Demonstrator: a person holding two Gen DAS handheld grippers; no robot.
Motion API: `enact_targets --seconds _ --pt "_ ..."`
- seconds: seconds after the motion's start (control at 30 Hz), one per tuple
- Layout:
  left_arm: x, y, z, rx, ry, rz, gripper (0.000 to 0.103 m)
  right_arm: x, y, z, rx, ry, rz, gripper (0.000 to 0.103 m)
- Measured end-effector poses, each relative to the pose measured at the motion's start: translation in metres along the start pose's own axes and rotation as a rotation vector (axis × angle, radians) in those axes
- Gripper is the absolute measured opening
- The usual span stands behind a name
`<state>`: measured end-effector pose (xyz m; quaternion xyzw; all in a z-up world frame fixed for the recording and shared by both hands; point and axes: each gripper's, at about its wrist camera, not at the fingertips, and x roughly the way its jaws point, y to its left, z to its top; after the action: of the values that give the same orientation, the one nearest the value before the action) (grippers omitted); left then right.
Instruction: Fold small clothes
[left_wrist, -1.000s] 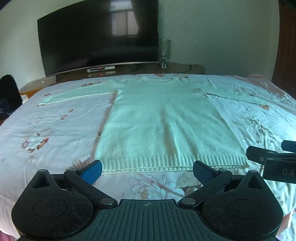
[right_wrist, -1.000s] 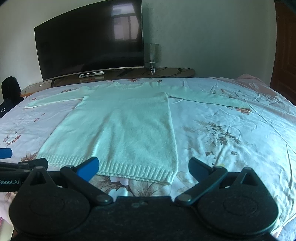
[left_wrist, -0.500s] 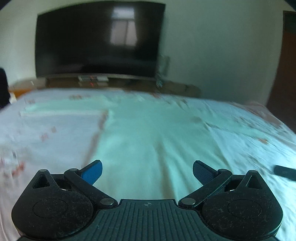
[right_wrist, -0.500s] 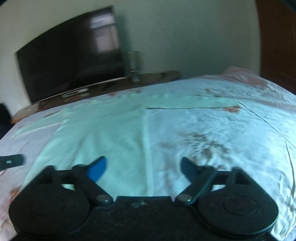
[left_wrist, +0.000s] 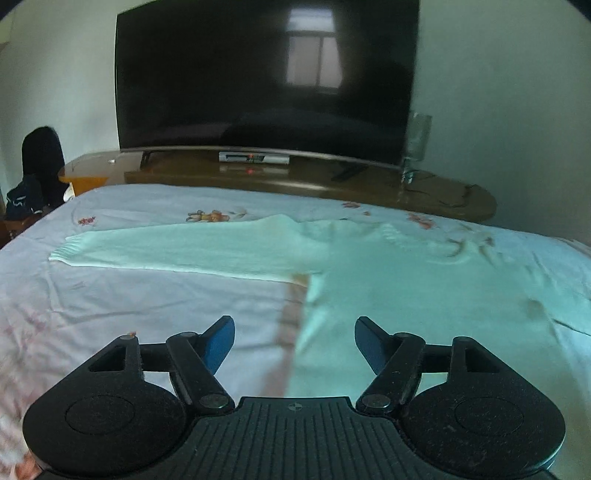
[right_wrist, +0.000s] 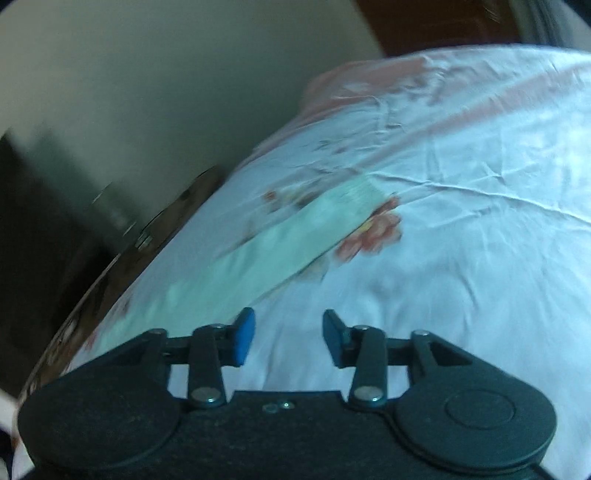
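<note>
A pale mint knitted sweater (left_wrist: 406, 280) lies flat on the floral bed sheet (left_wrist: 147, 302), with its left sleeve (left_wrist: 177, 247) stretched out to the left. My left gripper (left_wrist: 294, 345) is open and empty, low over the sweater's left side below the armpit. In the right wrist view the sweater's right sleeve (right_wrist: 273, 240) runs diagonally up to its ribbed cuff (right_wrist: 354, 192). My right gripper (right_wrist: 288, 339) is open and empty, just right of that sleeve's near part, over the sheet (right_wrist: 461, 240). That view is tilted and blurred.
A large dark TV (left_wrist: 266, 74) stands on a wooden bench (left_wrist: 295, 181) past the far edge of the bed. A glass vase (left_wrist: 415, 147) stands at the bench's right. A dark chair with clothes (left_wrist: 37, 173) stands at the left.
Both grippers moved forward from the sweater's hem toward the far end of the bed. The left went to the left armpit area, the right swung out to the right sleeve. Both jaws narrowed.
</note>
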<state>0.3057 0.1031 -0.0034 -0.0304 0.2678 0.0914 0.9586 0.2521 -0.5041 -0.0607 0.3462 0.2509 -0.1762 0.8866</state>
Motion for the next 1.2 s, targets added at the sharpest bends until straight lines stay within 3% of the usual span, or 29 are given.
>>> enact_targets --seconds 0.07,0.23,0.33,0.57,0.7,0.83,0.97,1.2 --pt "0.020 0.008 -0.001 -0.019 0.030 -0.004 0.072 0.030 -0.017 0.011 0.114 0.017 -0.010 0.036" --pt "0.053 0.023 -0.012 -0.101 0.077 -0.042 0.072 0.074 -0.041 0.021 0.258 0.000 0.025 0.036" --pt "0.067 0.030 -0.016 -0.121 0.103 -0.077 0.072 0.086 -0.039 0.026 0.260 -0.015 0.029 0.032" --pt "0.088 0.050 -0.026 -0.183 0.154 -0.104 0.072 0.099 -0.042 0.038 0.250 -0.025 0.003 0.005" --pt "0.089 0.060 -0.031 -0.163 0.164 -0.091 0.072 0.101 -0.030 0.044 0.155 -0.027 -0.046 0.005" --pt "0.088 0.070 -0.034 -0.178 0.173 -0.103 0.072 0.094 0.022 0.044 -0.056 -0.065 -0.078 0.005" --pt "0.085 0.079 -0.036 -0.184 0.173 -0.087 0.072 0.093 0.117 0.018 -0.324 -0.054 0.033 0.005" --pt "0.071 0.100 -0.046 -0.189 0.206 -0.066 0.072 0.112 0.276 -0.100 -0.690 0.107 0.288 0.005"
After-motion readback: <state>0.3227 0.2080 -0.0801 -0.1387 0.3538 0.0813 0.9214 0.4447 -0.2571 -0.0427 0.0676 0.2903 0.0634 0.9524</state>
